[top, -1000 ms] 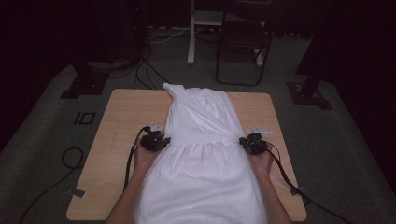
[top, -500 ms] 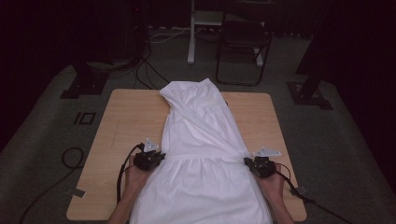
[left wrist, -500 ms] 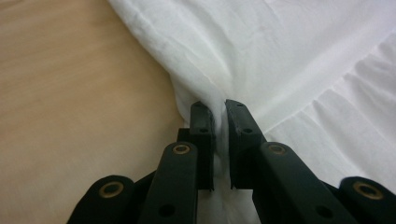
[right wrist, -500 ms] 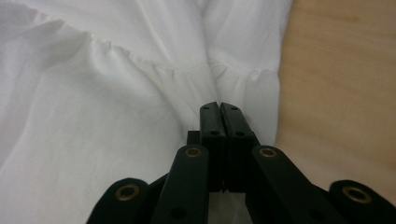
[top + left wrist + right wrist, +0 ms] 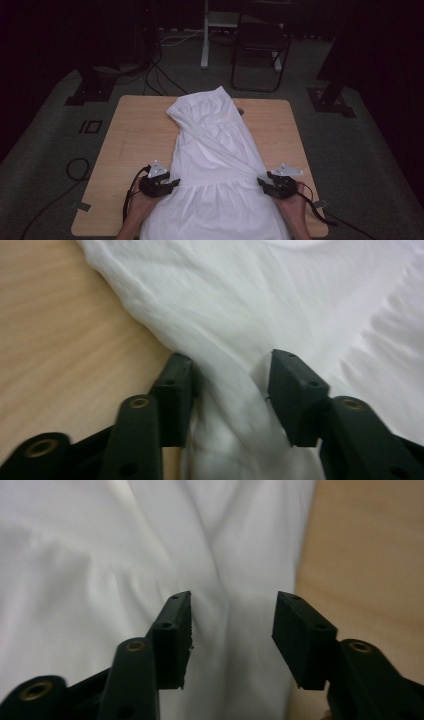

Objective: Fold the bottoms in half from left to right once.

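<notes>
A white, thin cotton dress with gathered tiers (image 5: 215,165) lies lengthwise down the middle of the pale wooden rectangular worktop (image 5: 135,130). Its narrow top end points toward the far edge, and its wide skirt spreads to the near edge and hangs over it. A long diagonal fold runs across the upper half of the cloth.

The left gripper (image 5: 167,185) sits at the dress's left side, at the seam where the skirt tier begins. In the left gripper view a ridge of white cloth runs up between its fingers (image 5: 175,390), which have just been opening and now stand about halfway apart. The cloth brushes the inner face of the left one, but the pads do not press on it (the fabric looks loose there). Bare wood shows to the left of the fingers.

The right gripper (image 5: 265,184) is at the opposite side of the dress, level with the left one. In the right gripper view its fingers (image 5: 175,635) have also just been opening and stand at a middling width above the hem edge. White cloth lies under and between them without being pinched, and bare wood shows to the right.

There are no containers on the worktop. Beyond it stand a dark folding chair (image 5: 260,50) and loose black cables (image 5: 160,75) on the grey carpeted floor (image 5: 360,150).
</notes>
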